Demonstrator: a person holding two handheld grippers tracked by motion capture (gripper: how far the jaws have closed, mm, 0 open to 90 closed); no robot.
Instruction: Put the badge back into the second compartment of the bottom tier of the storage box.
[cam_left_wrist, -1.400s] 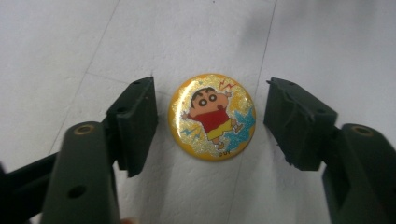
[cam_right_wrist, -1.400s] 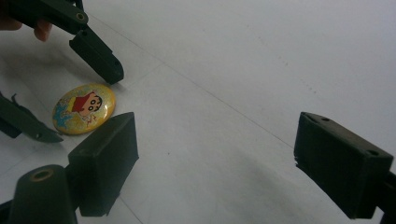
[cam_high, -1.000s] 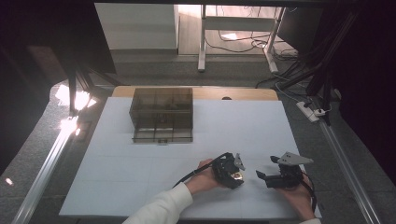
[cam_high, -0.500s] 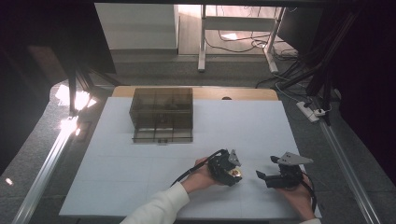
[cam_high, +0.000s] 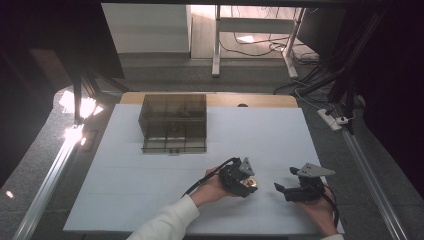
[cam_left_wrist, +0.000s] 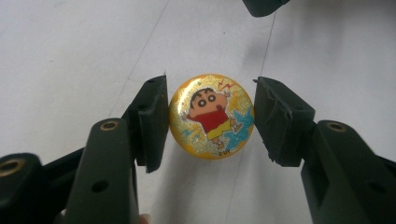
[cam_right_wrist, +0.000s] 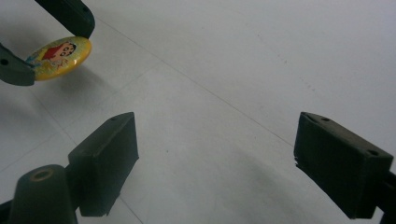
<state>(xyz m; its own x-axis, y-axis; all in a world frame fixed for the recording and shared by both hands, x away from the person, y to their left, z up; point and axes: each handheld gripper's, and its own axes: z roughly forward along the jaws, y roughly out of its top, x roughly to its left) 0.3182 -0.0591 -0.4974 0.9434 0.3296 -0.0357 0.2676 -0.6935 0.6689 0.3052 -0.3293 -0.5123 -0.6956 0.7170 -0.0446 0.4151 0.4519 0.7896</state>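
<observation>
A round yellow glittery badge printed with a cartoon boy in a red shirt (cam_left_wrist: 211, 122) is seen at the centre of the left gripper view, clamped at its edges between the two black jaws of the left gripper (cam_left_wrist: 211, 119), which is closed on it. In the high view the badge (cam_high: 248, 183) is found in the lower middle of the frame, just above the white worktop (cam_high: 150, 175), at the tip of the left gripper (cam_high: 245, 183), which is held by a hand in a white sleeve (cam_high: 165, 225). In the upper left of the right gripper view the badge (cam_right_wrist: 58, 58) is shown tilted and lifted clear of the worktop, with its shadow cast beneath it.

The right gripper (cam_high: 281, 189) is seen at the lower right of the high view, near the left one but apart from it; its jaws are spread wide over bare worktop (cam_right_wrist: 210, 70), with nothing between them.

A smoky transparent plastic box with compartments (cam_high: 173, 122) is placed in the upper middle of the worktop, well apart from both grippers
</observation>
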